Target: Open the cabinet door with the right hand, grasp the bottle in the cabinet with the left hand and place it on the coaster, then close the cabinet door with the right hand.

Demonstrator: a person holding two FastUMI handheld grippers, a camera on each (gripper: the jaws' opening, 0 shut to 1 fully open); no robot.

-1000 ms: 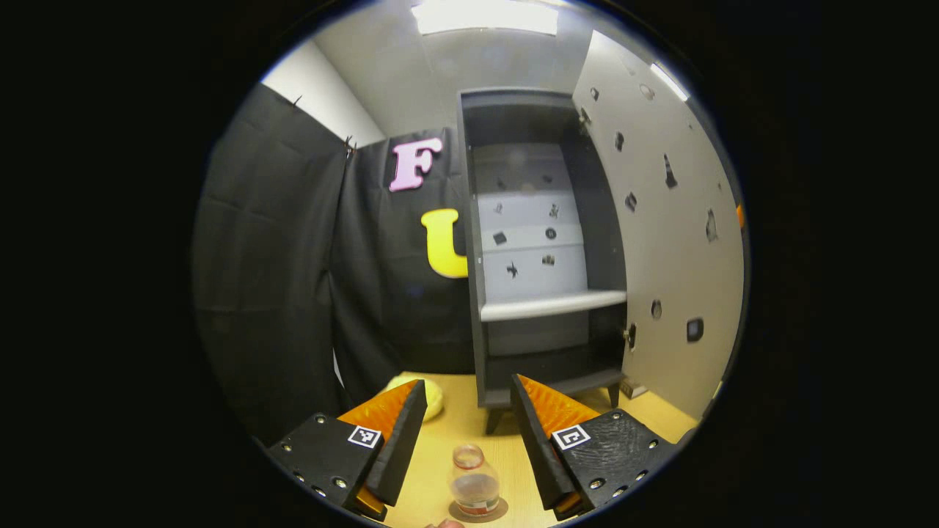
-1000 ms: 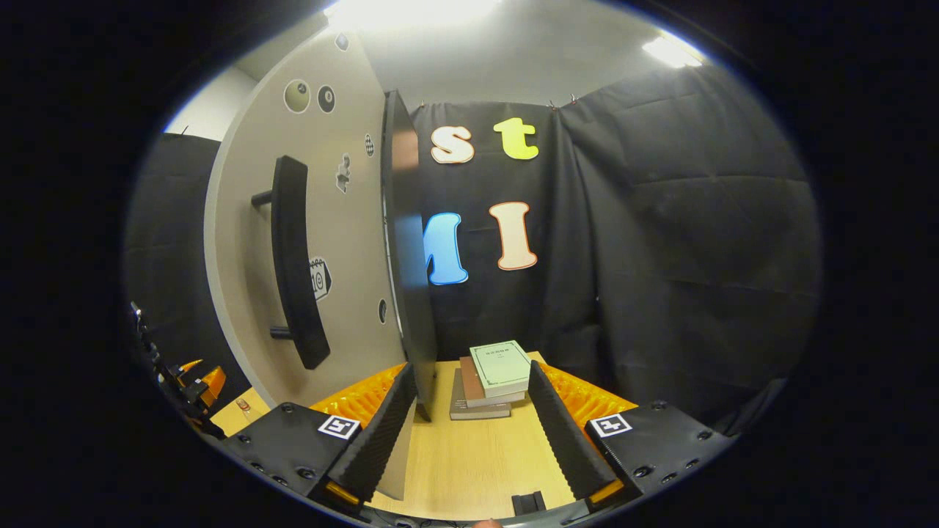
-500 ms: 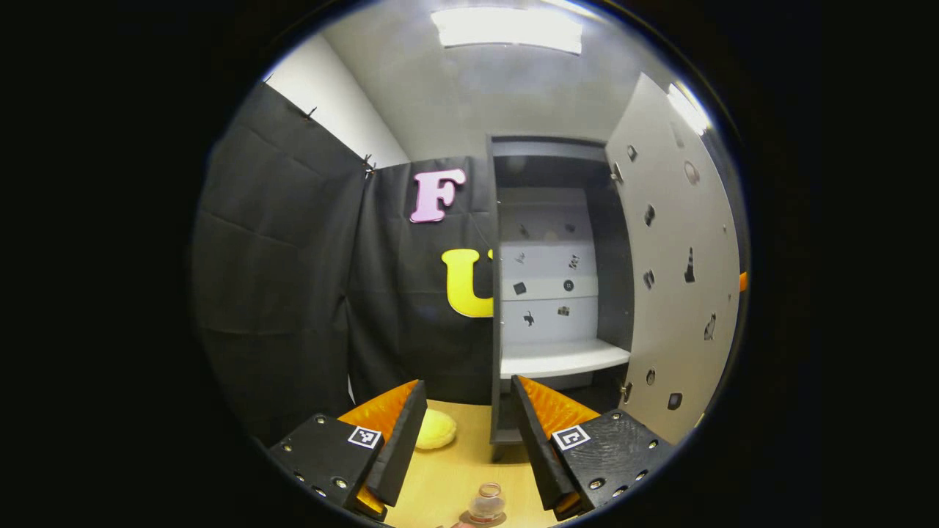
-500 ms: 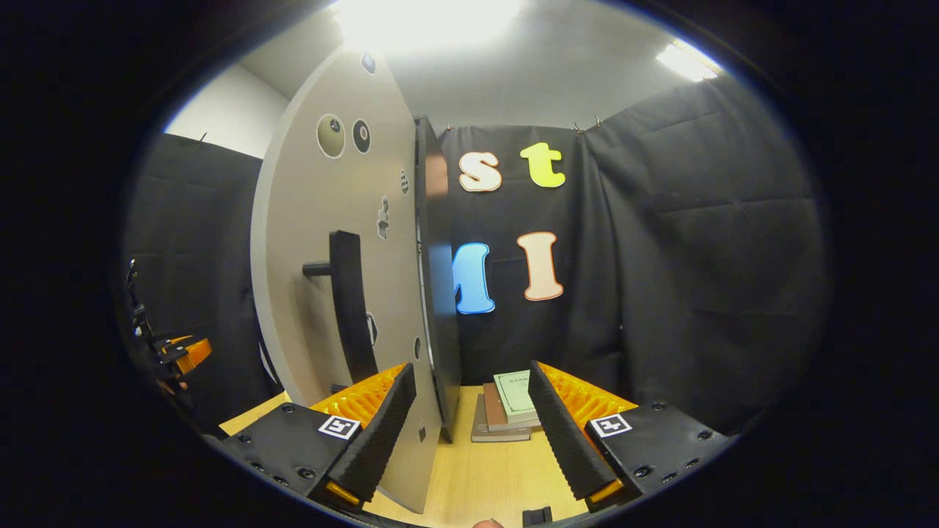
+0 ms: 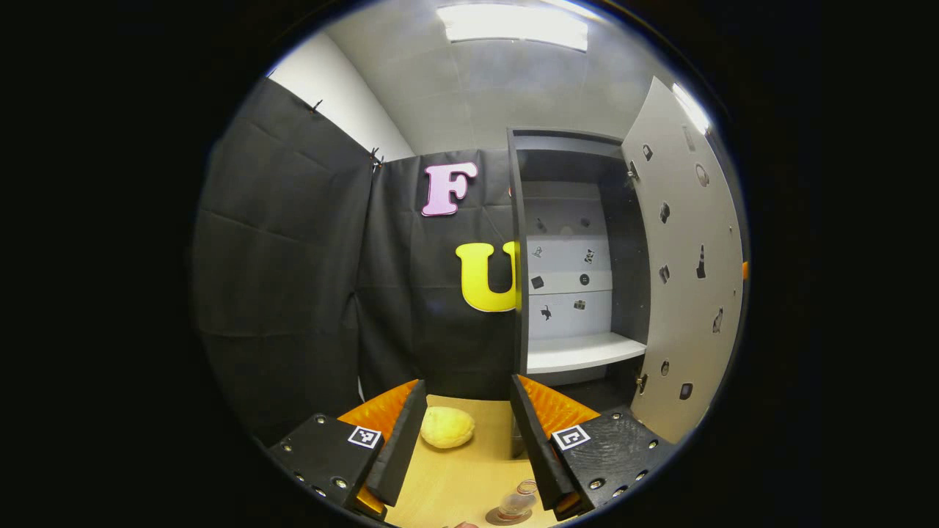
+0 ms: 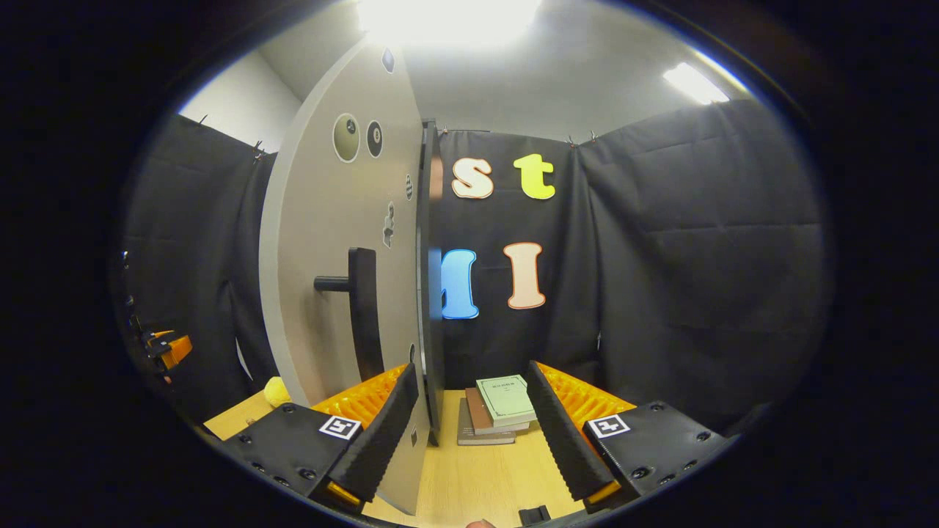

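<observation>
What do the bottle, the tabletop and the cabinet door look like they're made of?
Bottle: clear plastic or glass, see-through.
Tabletop: probably wood or laminate, pale with faint grain.
Cabinet door: likely painted board, flat matte beige, with a dark handle.

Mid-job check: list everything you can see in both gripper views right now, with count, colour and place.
Tall dark grey cabinet: one, back of table, open, white shelf bare.
Light grey cabinet door: one, swung open, black bar handle.
Small clear plastic bottle: one, upright on round brown coaster, near table edge.
Yellow lemon-like lump: one, on wooden table.
Stacked books: three, green on top, right of cabinet.
Left gripper: open, empty.
Right gripper: open, by door's edge.
</observation>
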